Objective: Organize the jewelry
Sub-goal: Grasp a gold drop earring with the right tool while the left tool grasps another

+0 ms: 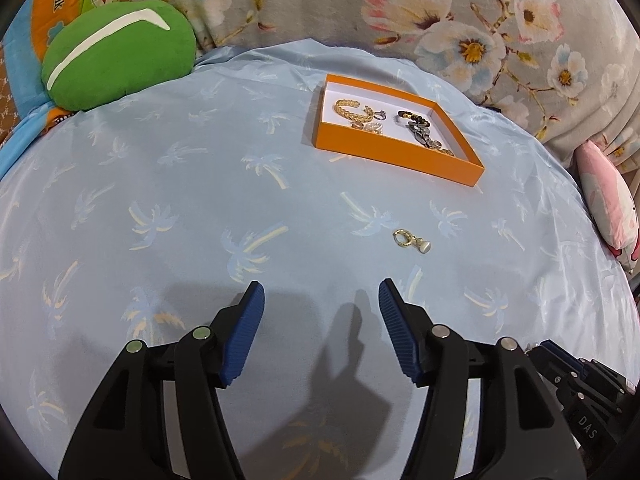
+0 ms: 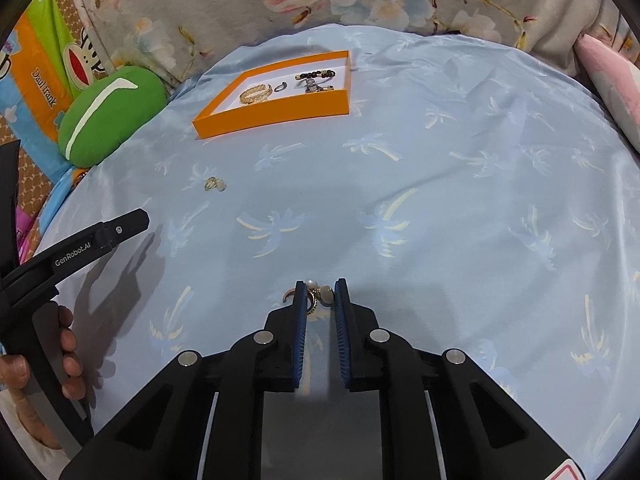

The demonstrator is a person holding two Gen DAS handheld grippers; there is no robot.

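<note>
The right tool (image 2: 320, 292) pinches a pearl earring (image 2: 325, 294) just above the blue palm-print sheet (image 2: 440, 208). The left tool (image 1: 321, 296) is spread wide, empty. Another gold earring (image 1: 410, 240) lies loose near the orange tray (image 1: 396, 156) of jewelry. A green cushion (image 1: 120, 54) sits well apart.
</note>
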